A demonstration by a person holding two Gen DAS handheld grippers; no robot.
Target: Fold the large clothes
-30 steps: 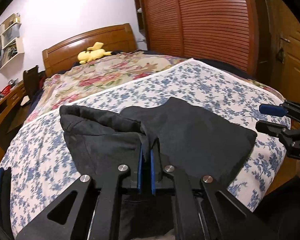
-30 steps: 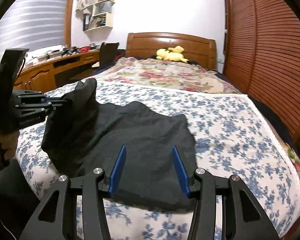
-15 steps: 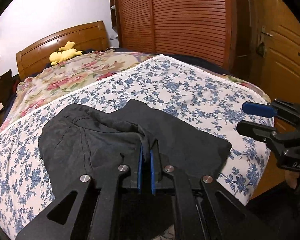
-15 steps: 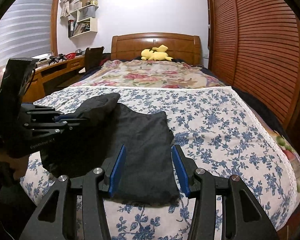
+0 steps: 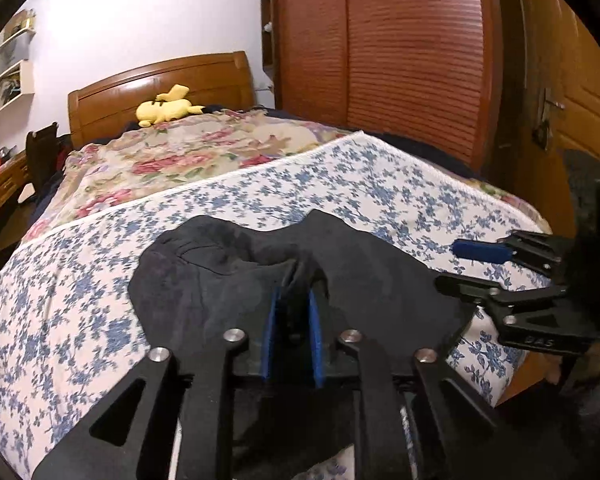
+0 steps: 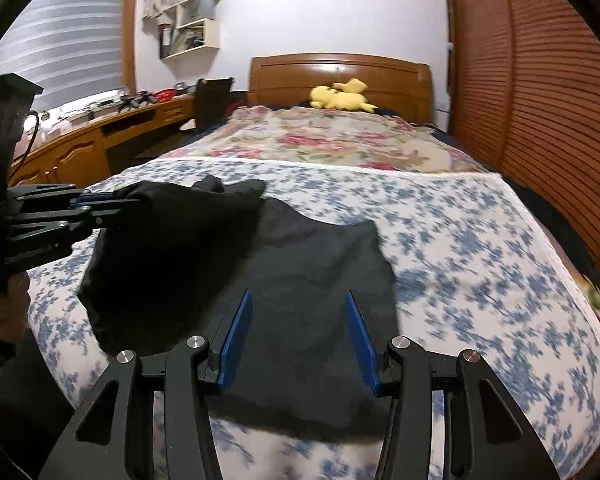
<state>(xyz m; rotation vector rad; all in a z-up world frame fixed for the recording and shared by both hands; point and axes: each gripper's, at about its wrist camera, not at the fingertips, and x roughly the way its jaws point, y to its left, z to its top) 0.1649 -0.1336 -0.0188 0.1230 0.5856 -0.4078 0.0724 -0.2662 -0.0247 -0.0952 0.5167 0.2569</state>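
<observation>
As left tongs (image 5: 292, 312) eased apart around a limp black garment (image 6: 300, 280) fold | right tongs (image 6: 298, 334) gaped empty above it | soft, light, floppy: pinch edges, I'd say.

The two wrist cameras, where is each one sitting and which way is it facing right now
Left wrist: on the left gripper, jaws just opening around black garment fabric; faces headboard and wardrobe; right gripper at right.
Right wrist: on the open right gripper; left gripper and a hand at left.
Shared: garment, blue-flowered bedspread, yellow plush toy.

Black garment (image 6: 300, 280) partly folded, rumpled left edge raised, on blue-flowered bedspread (image 6: 480, 248)
</observation>
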